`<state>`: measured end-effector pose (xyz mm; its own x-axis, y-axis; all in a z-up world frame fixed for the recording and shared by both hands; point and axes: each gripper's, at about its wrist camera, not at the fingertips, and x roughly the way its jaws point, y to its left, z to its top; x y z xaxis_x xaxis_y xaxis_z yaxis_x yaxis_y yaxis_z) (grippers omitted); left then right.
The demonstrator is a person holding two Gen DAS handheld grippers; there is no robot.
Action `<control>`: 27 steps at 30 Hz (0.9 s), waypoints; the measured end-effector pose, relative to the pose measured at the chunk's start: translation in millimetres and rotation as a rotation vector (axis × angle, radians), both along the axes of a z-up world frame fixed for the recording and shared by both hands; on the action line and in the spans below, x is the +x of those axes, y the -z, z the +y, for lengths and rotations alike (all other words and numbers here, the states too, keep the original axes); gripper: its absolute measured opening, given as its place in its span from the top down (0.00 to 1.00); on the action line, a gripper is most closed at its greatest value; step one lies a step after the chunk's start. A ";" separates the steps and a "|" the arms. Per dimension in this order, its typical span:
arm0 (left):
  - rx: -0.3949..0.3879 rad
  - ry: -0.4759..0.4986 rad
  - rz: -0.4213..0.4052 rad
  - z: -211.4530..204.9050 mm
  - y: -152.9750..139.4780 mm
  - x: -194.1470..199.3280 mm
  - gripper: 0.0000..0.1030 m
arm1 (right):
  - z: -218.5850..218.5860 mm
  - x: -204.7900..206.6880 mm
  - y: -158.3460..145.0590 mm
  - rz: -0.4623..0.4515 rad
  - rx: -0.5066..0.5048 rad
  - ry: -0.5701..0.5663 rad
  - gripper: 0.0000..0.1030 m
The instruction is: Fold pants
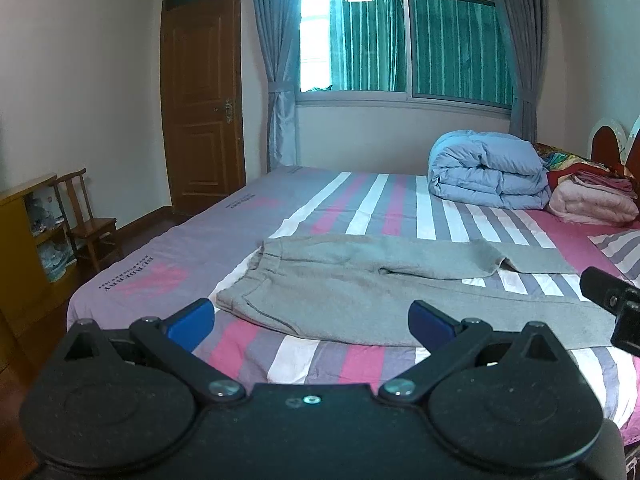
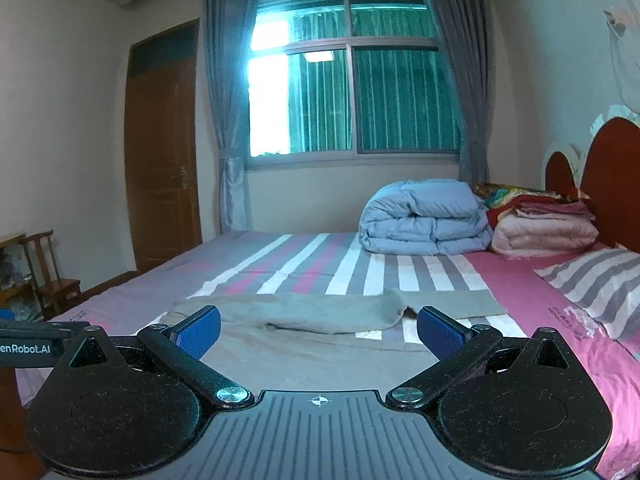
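Grey sweatpants [image 1: 360, 284] lie spread on the striped bed [image 1: 160, 248], waistband to the left, both legs running right; the far leg's end is folded over. They also show in the right wrist view [image 2: 304, 320]. My left gripper [image 1: 312, 320] is open and empty, held above the near edge of the bed in front of the waistband end. My right gripper [image 2: 318, 330] is open and empty, above the near leg. The right gripper's black body shows at the right edge of the left wrist view [image 1: 612, 300].
A folded blue duvet [image 1: 488, 176] and folded pink blankets [image 1: 592, 200] sit at the bed's far right by the red headboard [image 2: 612, 184]. A striped pillow [image 2: 600, 284] lies on the right. A wooden chair [image 1: 86, 220] and yellow shelf [image 1: 24, 232] stand left of the bed.
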<state>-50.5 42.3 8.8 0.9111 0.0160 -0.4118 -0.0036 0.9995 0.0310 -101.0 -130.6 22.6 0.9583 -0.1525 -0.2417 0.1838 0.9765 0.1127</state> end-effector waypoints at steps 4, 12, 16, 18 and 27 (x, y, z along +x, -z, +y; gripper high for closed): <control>0.012 0.008 -0.005 -9.6 -1.2 -1.3 0.06 | -1.0 -0.9 -1.8 0.001 -0.001 0.003 0.00; 0.034 0.023 -0.043 -15.4 -9.8 -7.4 0.06 | 1.6 -0.8 -3.6 -0.002 0.003 0.008 0.00; 0.043 0.028 -0.042 -20.8 -10.7 -6.2 0.06 | 1.8 0.8 -2.9 0.003 0.004 0.013 0.00; 0.042 0.028 -0.036 -21.9 -10.0 -5.8 0.06 | 0.2 1.0 -3.5 0.006 0.009 0.019 0.00; 0.054 0.044 -0.025 -30.4 -6.3 -5.5 0.06 | -1.5 5.2 -1.2 0.021 0.022 0.046 0.00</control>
